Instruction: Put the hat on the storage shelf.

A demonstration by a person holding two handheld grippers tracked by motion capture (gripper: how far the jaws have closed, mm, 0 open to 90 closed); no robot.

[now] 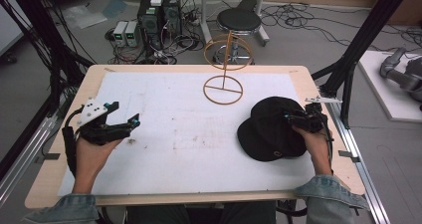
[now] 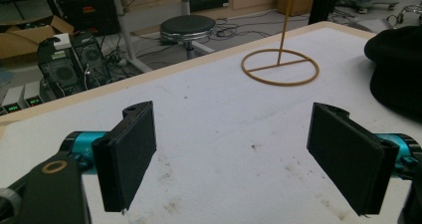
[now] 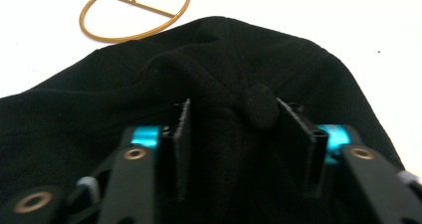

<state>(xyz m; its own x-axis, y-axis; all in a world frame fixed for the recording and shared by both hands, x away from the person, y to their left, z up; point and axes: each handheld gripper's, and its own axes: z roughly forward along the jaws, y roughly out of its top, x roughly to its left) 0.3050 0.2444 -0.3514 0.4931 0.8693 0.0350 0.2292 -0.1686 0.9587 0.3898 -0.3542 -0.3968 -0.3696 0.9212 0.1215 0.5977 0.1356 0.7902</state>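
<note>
A black cap [image 1: 271,129] lies on the right side of the white mat [image 1: 189,139]. My right gripper [image 1: 294,119] comes at its crown from the right. In the right gripper view the jaws [image 3: 234,109] pinch the bunched cap [image 3: 224,50] fabric, with the top button [image 3: 259,106] between them. My left gripper [image 1: 127,113] hovers over the mat's left side, open and holding nothing. In the left gripper view its pads [image 2: 234,134] stand wide apart above bare mat, and the cap [image 2: 398,69] shows at the right edge.
A gold wire stand [image 1: 223,88] with a ring base and an upper ring stands at the mat's far middle, behind the cap. The same stand [image 2: 280,67] [image 3: 144,7] is in both gripper views. A stool [image 1: 239,20] and computers [image 1: 159,15] sit on the floor beyond the table.
</note>
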